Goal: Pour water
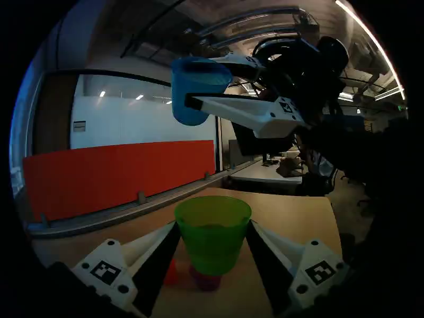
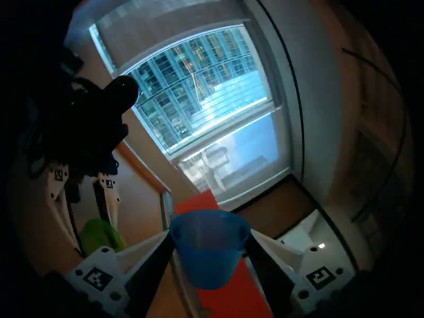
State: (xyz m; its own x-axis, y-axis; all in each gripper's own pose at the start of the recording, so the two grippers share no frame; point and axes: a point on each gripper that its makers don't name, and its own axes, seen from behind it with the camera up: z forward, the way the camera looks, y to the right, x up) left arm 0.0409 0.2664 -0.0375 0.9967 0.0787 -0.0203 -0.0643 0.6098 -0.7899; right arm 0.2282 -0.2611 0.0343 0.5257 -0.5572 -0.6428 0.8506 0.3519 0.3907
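Gripping a green cup (image 1: 213, 238) in the left claw (image 1: 212, 229), over the surface (image 1: 297, 212); clamping a blue cup (image 2: 209, 257) in the right claw (image 2: 209, 236), higher up and beyond.

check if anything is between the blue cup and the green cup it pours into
Nothing visible is. In the left gripper view the blue cup is held high, the green cup lower and nearer, its mouth uncovered, with only open air between them.
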